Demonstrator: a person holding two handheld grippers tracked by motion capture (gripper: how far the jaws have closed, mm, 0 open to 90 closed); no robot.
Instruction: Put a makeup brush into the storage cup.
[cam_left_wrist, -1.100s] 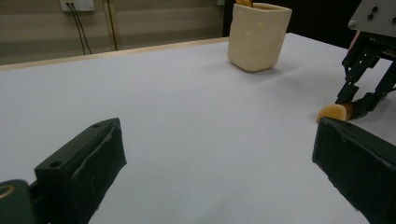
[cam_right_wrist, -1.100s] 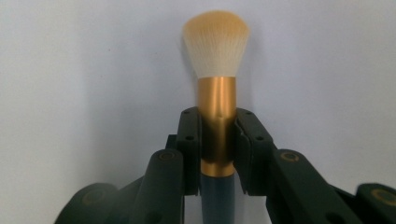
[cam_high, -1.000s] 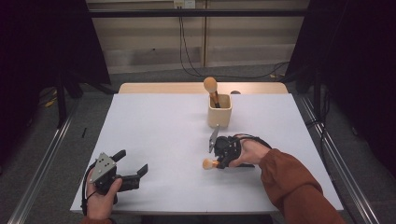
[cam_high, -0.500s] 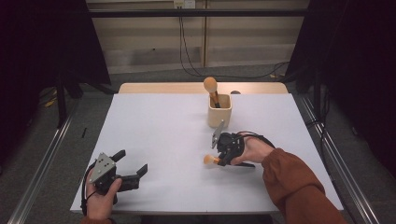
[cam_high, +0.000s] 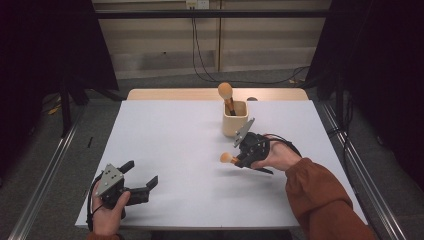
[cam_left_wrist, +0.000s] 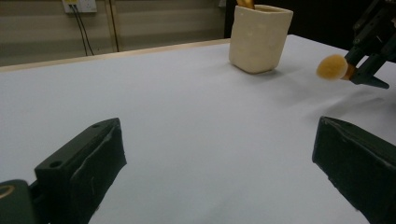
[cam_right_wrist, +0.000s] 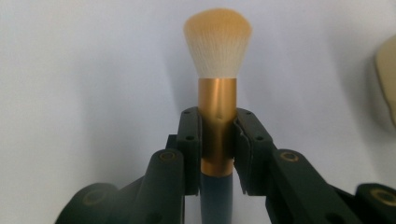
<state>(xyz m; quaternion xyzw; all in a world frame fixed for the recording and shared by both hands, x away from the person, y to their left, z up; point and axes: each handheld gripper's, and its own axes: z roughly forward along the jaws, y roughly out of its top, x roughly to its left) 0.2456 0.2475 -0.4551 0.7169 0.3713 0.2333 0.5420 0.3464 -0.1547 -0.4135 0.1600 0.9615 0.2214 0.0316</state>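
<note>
And up it comes: our right gripper (cam_high: 239, 161) has lifted since a second ago, and the makeup brush with the gold metal collar and soft peach bristles (cam_high: 228, 158) has come off the white table (cam_high: 170, 140) with it, where before its head sat low against the surface. In the right gripper view the jaws are pinching that brush (cam_right_wrist: 217, 88) squarely on the gold collar, just above the dark handle, bristles pointing away from us. The brush now hangs clear of the table, just in front of the cream square holder (cam_high: 235, 118), which already has a second peach-headed brush (cam_high: 226, 93) standing in it.

Our left gripper (cam_high: 132, 181) hasn't budged, resting near the table's front left corner with jaws spread and nothing between them.

We'd judge the pickup done; what remains is swinging the brush handle-down and lowering it into the holder beside its twin.
</note>
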